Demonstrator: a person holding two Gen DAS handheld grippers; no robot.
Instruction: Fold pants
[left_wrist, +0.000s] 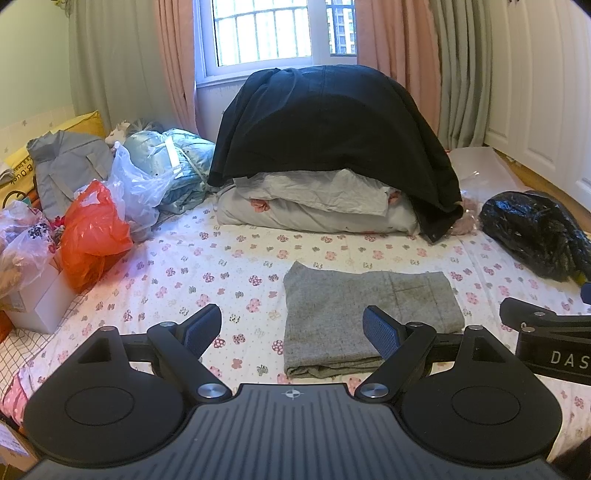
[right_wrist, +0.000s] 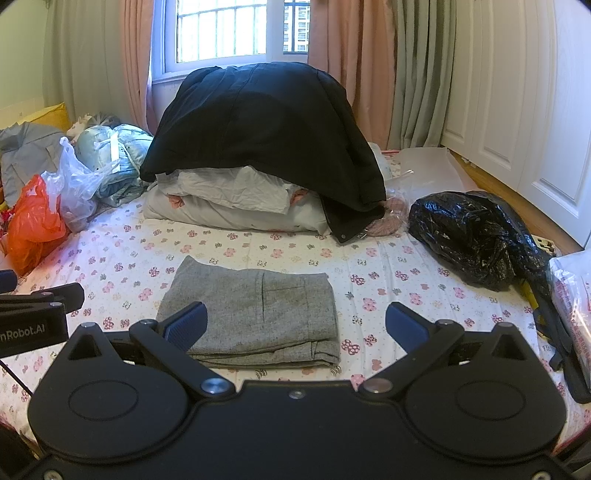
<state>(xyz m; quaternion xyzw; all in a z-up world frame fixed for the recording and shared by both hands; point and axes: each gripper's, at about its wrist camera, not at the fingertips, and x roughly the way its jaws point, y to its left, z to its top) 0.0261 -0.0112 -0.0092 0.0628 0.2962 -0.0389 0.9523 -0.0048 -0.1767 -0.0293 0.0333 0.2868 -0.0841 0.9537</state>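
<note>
Grey pants (left_wrist: 365, 314) lie folded into a compact rectangle on the flower-print bed sheet (left_wrist: 221, 266); they also show in the right wrist view (right_wrist: 255, 317). My left gripper (left_wrist: 291, 328) is open and empty, hovering just in front of the pants' left side. My right gripper (right_wrist: 295, 325) is open and empty, in front of the pants' right side. Its body shows at the right edge of the left wrist view (left_wrist: 546, 332). The left gripper's body shows at the left edge of the right wrist view (right_wrist: 37, 310).
A black coat (left_wrist: 332, 125) drapes over white bedding (left_wrist: 314, 206) at the back. Plastic bags, one orange (left_wrist: 92, 236), and clothes crowd the left. A black plastic bag (right_wrist: 476, 236) lies right. A white box (left_wrist: 37, 306) sits at the left edge.
</note>
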